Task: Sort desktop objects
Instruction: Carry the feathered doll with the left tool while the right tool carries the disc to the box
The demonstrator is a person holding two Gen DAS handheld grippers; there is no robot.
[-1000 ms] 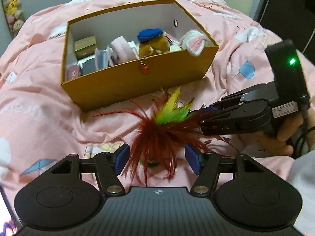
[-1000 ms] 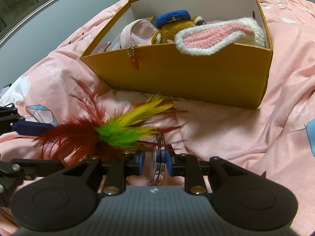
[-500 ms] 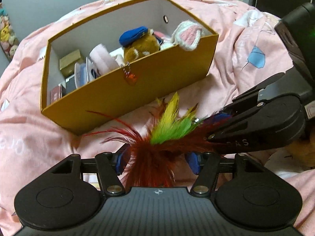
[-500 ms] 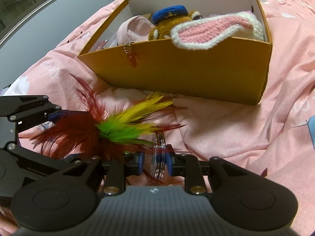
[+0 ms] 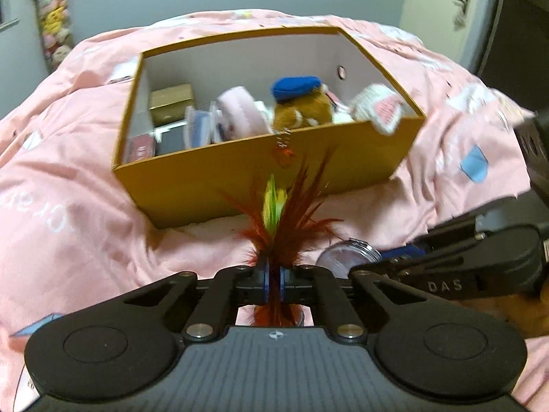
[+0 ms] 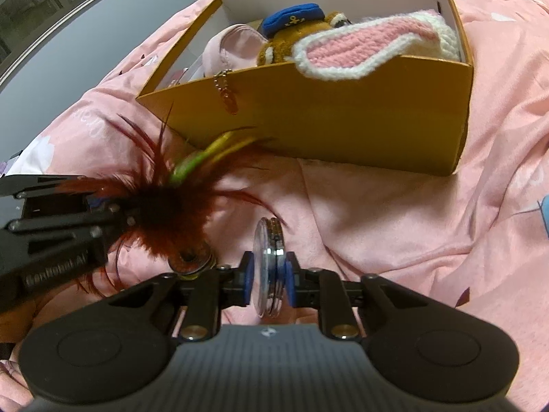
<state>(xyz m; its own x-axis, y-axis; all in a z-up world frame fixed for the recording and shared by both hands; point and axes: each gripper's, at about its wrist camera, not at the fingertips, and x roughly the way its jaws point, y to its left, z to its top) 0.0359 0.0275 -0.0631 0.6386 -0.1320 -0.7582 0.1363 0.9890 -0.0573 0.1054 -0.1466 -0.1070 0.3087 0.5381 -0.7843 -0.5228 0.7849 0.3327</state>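
1. Two changes stood out from a second before: your left gripper, whose fingers had stood wide apart around the feather shuttlecock, had clamped shut on its red plumes, and your right gripper was closing further on the clear round case, pinched edge-on between its fingers.
2. That meant you held both items just above the pink bedspread, near the orange box, so dropping them in looked like your next step.
3. The shuttlecock's long axis ran from its metal base, near the left gripper, up to the yellow-green tips pointing at the box.
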